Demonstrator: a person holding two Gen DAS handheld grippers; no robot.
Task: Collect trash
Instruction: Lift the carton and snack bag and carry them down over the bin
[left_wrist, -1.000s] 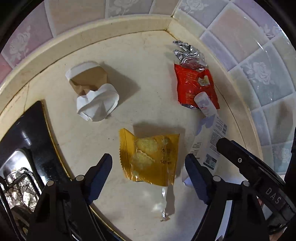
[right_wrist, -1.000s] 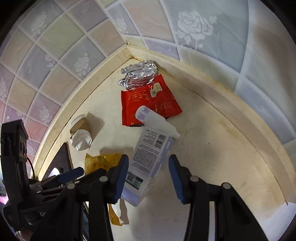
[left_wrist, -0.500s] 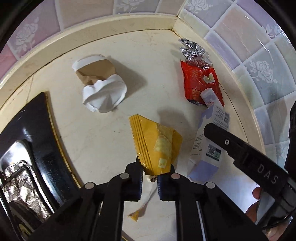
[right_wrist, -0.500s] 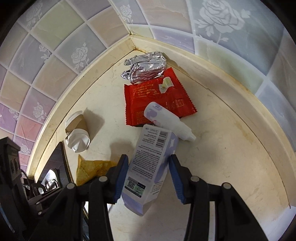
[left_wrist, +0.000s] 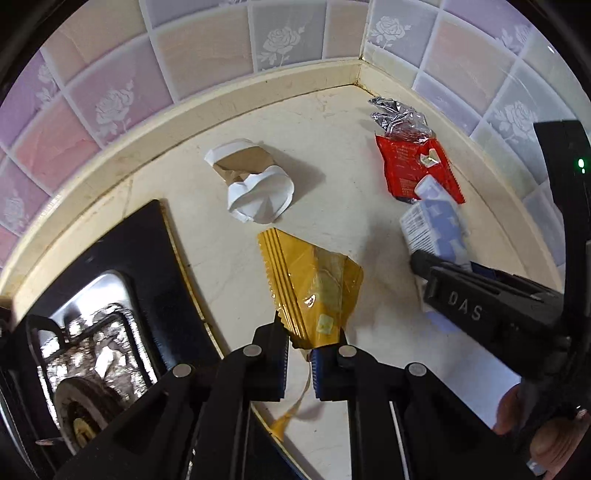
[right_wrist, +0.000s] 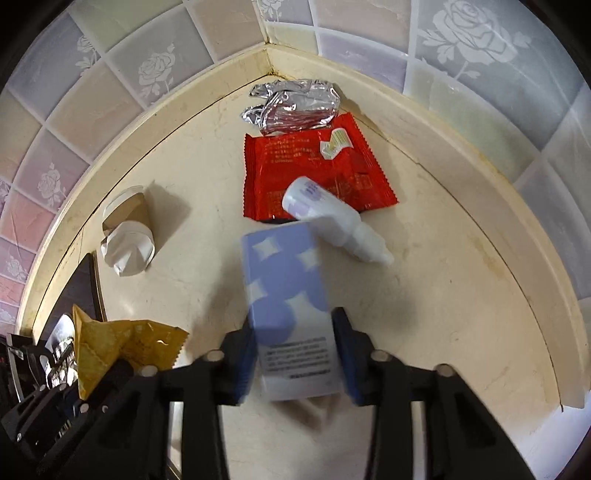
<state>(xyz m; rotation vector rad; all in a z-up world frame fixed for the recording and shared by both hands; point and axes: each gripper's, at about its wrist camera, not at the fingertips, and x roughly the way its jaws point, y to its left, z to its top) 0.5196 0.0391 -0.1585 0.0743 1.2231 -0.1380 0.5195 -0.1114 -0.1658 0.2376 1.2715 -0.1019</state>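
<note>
My left gripper is shut on the yellow snack wrapper and holds it lifted off the cream counter; the wrapper also shows in the right wrist view. My right gripper is shut on the purple-and-white carton, lifted and tilted; it shows in the left wrist view too. A red wrapper, crumpled foil, a white dropper bottle and a crushed paper cup lie on the counter.
The counter ends in a tiled wall corner with a raised cream ledge. A black stove top with a foil-lined burner lies at the left. A person's fingers show at the lower right.
My left gripper closed on the yellow wrapper and lifted it. My right gripper closed on the carton and raised it, turning its purple face up.
</note>
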